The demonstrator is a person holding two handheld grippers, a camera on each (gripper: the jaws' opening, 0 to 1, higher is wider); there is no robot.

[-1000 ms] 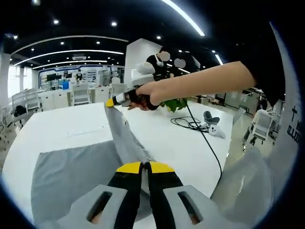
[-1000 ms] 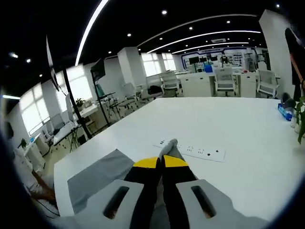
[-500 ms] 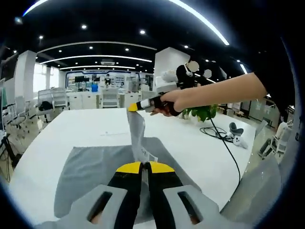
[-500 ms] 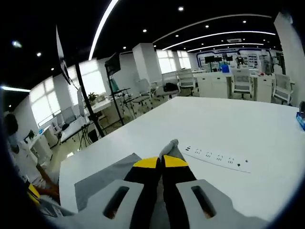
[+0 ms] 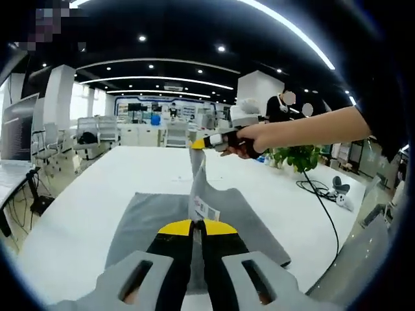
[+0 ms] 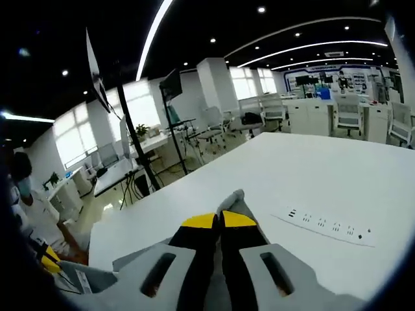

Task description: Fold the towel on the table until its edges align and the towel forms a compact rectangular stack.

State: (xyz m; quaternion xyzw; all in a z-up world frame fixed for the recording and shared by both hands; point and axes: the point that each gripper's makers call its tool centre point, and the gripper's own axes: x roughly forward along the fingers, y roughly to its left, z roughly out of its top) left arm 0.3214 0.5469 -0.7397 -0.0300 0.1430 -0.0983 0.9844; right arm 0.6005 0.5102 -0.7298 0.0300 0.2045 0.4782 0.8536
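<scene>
Mid-fold. Left claw (image 5: 198,227) clenched on grey towel (image 5: 155,220) edge at 6 o'clock, label tag just past the tips. Rest of towel flat on white tabletop (image 5: 84,194). Right claw (image 5: 200,143) at 12 o'clock, clamped on the far corner, edge lifted taut between both. Right gripper view: right claw (image 6: 219,220) pinching towel (image 6: 232,201), power strip (image 6: 324,225) at 3 o'clock. Next, probably: carry the raised edge over, align with opposite edge, lower, release.

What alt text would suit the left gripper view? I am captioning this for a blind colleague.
The left gripper is shut on a grey towel that lies on a white table. The right gripper, in a person's hand, lifts another part of the towel, pulling up a ridge of cloth with a white label.
</scene>
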